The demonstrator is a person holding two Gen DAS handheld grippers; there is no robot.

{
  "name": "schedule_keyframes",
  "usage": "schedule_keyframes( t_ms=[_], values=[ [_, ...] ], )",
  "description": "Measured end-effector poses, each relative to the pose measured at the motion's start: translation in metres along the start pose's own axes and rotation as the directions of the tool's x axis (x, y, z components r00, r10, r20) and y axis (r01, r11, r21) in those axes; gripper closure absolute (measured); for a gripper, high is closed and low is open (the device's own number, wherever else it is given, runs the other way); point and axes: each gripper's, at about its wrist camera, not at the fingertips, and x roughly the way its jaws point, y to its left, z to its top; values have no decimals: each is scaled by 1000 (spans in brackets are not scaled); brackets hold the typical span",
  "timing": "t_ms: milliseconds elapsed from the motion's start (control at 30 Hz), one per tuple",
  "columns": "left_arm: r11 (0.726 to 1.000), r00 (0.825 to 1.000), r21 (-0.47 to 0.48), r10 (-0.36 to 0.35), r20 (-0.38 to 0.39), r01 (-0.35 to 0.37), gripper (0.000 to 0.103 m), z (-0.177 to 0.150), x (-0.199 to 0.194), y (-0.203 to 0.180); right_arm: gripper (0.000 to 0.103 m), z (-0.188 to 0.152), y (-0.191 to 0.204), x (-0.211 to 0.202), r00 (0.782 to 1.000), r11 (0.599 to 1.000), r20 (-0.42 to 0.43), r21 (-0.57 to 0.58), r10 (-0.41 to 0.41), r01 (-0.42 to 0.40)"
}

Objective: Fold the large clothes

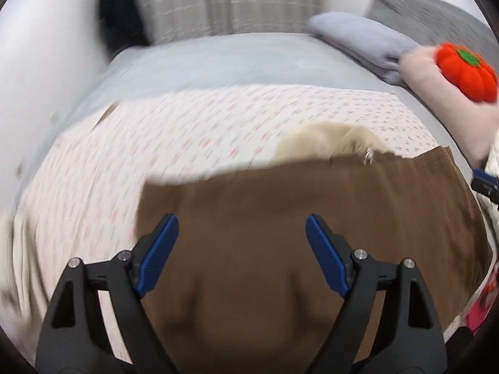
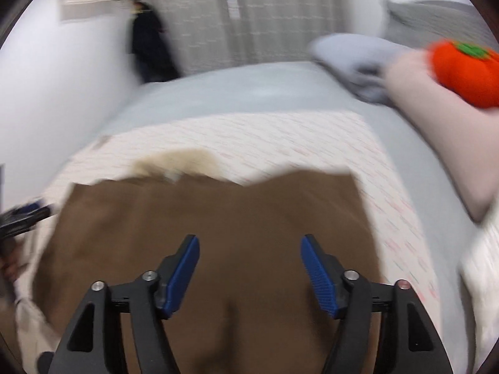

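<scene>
- Left gripper [image 1: 241, 233]: jaws spread wide, grasping nothing; blue pads hover above the brown garment [image 1: 305, 218], contact not discernible.
- Brown garment: lies flat on a patterned sheet [image 1: 193, 124] over the bed [image 1: 218, 59], cream lining [image 1: 330, 143] showing at its far edge.
- Right gripper [image 2: 249, 249]: jaws likewise released and empty above the same garment [image 2: 218, 215].
- Far right: folded grey blanket [image 1: 365, 46] and orange pumpkin cushion [image 1: 467, 71].
- Risk (judgement): both views are motion-blurred; a hasty pinch may catch the sheet with the garment, or take only one layer, skewing the fold.
</scene>
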Motion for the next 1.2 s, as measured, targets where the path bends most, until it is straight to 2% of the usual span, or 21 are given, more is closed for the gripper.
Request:
schedule_keyframes(
  t_ms=[100,300,400,433,467,533,600,700,767,833,867,900,933,1000,1033,1067,1133,1200],
  values=[
    [997,999,58,-44,-25,45,19,34,32,-6,32,40,22,31,995,995,-46,-34,91,-93],
    [966,981,205,-129,-147,158,19,88,105,-45,32,90,53,111,986,987,-127,-105,106,-120],
    [944,951,190,-232,-207,271,22,99,135,-54,32,103,59,139,985,985,-132,-114,113,-128],
    [938,938,176,-253,-236,298,29,101,147,-55,33,107,60,146,984,983,-132,-121,122,-138],
    [936,931,168,-263,-254,310,37,101,153,-55,36,111,63,155,981,979,-133,-132,138,-156],
    [924,903,155,-288,-319,349,46,97,170,-59,43,116,68,169,977,969,-140,-161,164,-186],
    [914,880,168,-287,-377,370,48,85,182,-62,49,119,75,182,970,955,-154,-201,190,-219],
    [898,867,181,-310,-390,402,54,68,185,-61,51,121,85,196,959,931,-176,-253,223,-263],
    [885,848,122,-381,-368,450,70,62,181,-54,51,122,91,205,951,917,-197,-277,240,-288],
    [863,826,37,-470,-313,505,76,54,169,-45,51,122,97,211,947,904,-217,-305,238,-298],
    [854,826,27,-494,-272,520,79,51,159,-42,51,122,99,215,945,898,-229,-323,234,-300],
    [842,819,13,-521,-241,539,81,49,152,-40,51,122,101,218,942,892,-241,-331,235,-307],
    [814,799,-13,-573,-182,581,82,45,135,-35,51,123,102,220,938,886,-253,-338,239,-317],
    [783,778,-31,-621,-101,621,84,40,112,-26,50,123,103,224,930,873,-270,-352,250,-337],
    [759,758,-50,-651,-51,649,85,38,100,-19,47,123,102,224,923,865,-284,-356,261,-354],
    [741,741,-65,-671,-20,668,86,36,93,-14,43,122,101,225,910,854,-309,-356,276,-379],
    [711,716,-96,-697,37,697,88,31,80,-4,42,122,97,225,895,839,-335,-356,296,-411],
    [691,699,-114,-711,75,714,90,27,74,1,42,119,93,224,879,823,-356,-357,317,-441]
  ],
)
